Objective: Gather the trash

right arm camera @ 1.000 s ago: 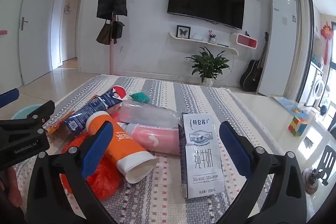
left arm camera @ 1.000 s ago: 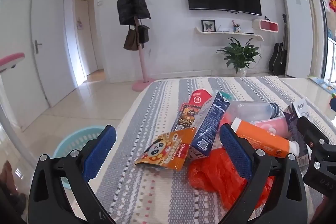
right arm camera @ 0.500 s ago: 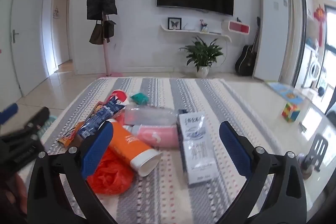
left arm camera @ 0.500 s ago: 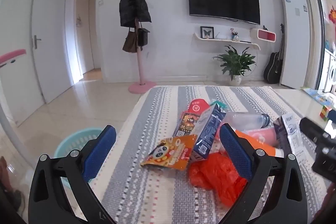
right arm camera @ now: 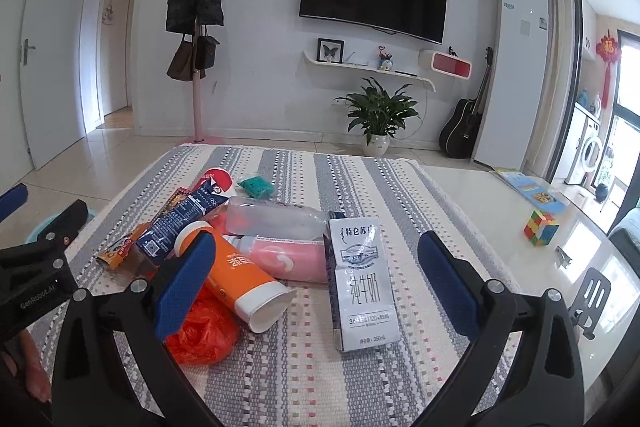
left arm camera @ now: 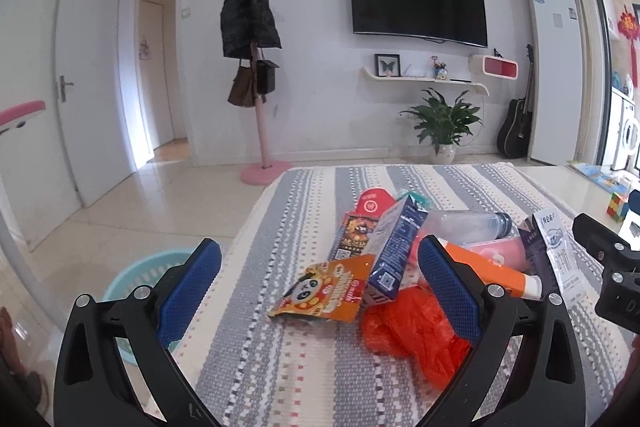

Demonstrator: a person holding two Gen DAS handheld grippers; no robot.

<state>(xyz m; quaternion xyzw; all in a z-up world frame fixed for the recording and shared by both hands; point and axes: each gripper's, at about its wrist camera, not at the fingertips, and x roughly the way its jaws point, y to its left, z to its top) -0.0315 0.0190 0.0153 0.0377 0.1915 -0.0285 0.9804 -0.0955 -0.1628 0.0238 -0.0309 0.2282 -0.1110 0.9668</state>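
white living-room walls with a mounted tv [left arm camera: 418,3], a coat stand [left arm camera: 256,67] and a potted plant [right arm camera: 378,111] lie behind a worktop [right arm camera: 304,379] covered by a striped cloth. the trash sits in one loose heap on that cloth: a panda snack packet [left arm camera: 326,293] nearest the left edge, a dark blue carton [left arm camera: 394,247] leaning across it, a red plastic bag [left arm camera: 412,331] crumpled at the front, an orange tube [right arm camera: 244,275] lying on its side, a pink pouch [right arm camera: 286,261] and a clear bottle [right arm camera: 276,221] behind it, and a white milk carton [right arm camera: 362,279] lying flat on the right. a teal basket [left arm camera: 136,277] stands on the floor just off the worktop's left edge; it is the likely place for the trash.

the left hand-held gripper [left arm camera: 320,291] hangs above the near edge with its jaws spread wide and nothing between them; the snack packet and blue carton show in the gap. the right hand-held gripper [right arm camera: 316,291] is likewise wide apart and empty, with the orange tube and milk carton showing between its pads.

judging from this, the task is at its start: nothing is lifted and the whole heap is on the cloth. the step in hand looks like the approach to a first pick. the next move calls for lowering one hand-held gripper onto a single item, closing across a narrow side. the milk carton lies apart enough for a clean pinch; the flat packet and limp bag may need a pinch at an edge.
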